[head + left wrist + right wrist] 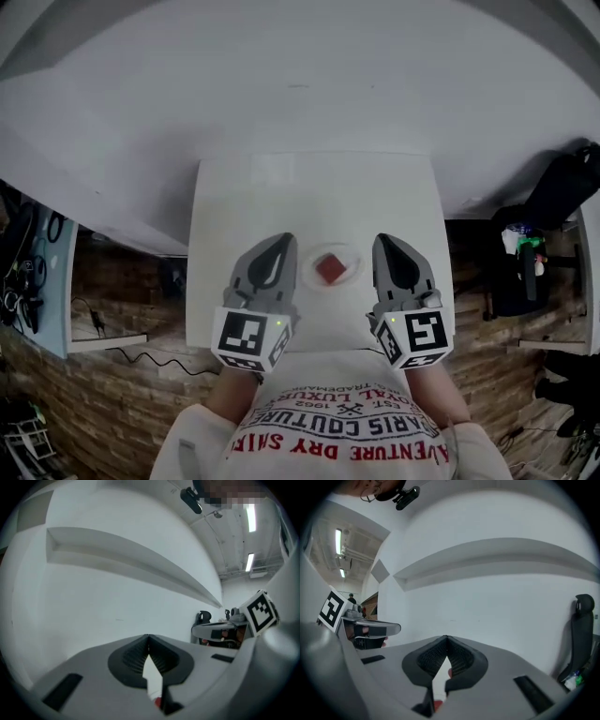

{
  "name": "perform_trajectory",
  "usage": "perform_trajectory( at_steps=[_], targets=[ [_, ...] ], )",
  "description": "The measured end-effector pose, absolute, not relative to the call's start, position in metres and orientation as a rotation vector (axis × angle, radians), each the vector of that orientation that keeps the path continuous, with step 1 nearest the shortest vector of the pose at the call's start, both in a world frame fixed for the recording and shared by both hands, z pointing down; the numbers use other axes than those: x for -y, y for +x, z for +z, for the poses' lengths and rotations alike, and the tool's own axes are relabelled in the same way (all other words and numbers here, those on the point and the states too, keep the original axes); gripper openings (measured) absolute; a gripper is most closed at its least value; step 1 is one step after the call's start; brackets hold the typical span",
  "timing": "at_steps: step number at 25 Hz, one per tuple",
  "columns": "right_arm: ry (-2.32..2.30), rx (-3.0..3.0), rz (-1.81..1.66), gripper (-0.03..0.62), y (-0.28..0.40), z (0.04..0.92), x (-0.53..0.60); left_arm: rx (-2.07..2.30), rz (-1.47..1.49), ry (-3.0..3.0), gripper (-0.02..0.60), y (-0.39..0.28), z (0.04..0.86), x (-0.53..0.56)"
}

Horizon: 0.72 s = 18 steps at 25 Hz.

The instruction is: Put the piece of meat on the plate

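The piece of meat (331, 268), a small red block, lies on the plate (354, 256). The plate sits on the white worktop (281, 192), near its front edge and just ahead of the person's white shirt (347, 412) with red lettering.

The left claw (284, 241) is held to the left of the plate and the right claw (382, 241) to the right of it. Both point away from the person and stand clear of the meat and the plate.

In the left gripper view the left claw (148, 637) is closed, its ribbed black pads meeting at the tips with nothing held between them. The right gripper view shows the same for the right claw (446, 638): tips together and empty.

A small red patch shows through the narrow gap low behind each claw's pads. It may be the meat below, but too little of it shows to be sure.

Each gripper view looks out at a plain white wall (93, 602) with a long ledge across it. Each also catches the other gripper's marker cube (260, 611) at its edge. A black chair (565, 187) stands to the right of the worktop, on the brick-patterned floor (103, 403).
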State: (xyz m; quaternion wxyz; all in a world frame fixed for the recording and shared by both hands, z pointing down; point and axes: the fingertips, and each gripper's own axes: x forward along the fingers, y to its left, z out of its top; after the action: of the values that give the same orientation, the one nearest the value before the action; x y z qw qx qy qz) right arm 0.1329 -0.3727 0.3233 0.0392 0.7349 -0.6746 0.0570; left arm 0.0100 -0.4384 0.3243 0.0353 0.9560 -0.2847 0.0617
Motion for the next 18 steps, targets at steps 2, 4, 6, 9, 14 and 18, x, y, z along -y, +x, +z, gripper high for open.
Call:
perform_trajectory(
  at_steps=[2, 4, 6, 9, 14, 18],
  targets=[
    [2.261, 2.073, 0.152, 0.012, 0.134, 0.315, 0.367, 0.882, 0.158, 2.964, 0.003, 0.009, 0.311, 0.433],
    [2.276, 2.084, 0.136, 0.012, 0.134, 0.309, 0.361, 0.890, 0.142, 2.987, 0.003, 0.006, 0.301, 0.428],
    [2.294, 2.090, 0.132, 0.012, 0.135, 0.306, 0.359, 0.899, 0.133, 3.002, 0.003, 0.004, 0.295, 0.427],
    [2.304, 2.090, 0.124, 0.012, 0.134, 0.303, 0.358, 0.903, 0.122, 3.014, 0.003, 0.003, 0.289, 0.427],
    [2.291, 2.107, 0.076, 0.012, 0.130, 0.298, 0.358, 0.898, 0.113, 3.028, 0.003, 0.004, 0.285, 0.426],
    [2.283, 2.119, 0.072, 0.012, 0.128, 0.297, 0.361, 0.914, 0.118, 3.044, 0.003, 0.005, 0.283, 0.427]
  ],
)
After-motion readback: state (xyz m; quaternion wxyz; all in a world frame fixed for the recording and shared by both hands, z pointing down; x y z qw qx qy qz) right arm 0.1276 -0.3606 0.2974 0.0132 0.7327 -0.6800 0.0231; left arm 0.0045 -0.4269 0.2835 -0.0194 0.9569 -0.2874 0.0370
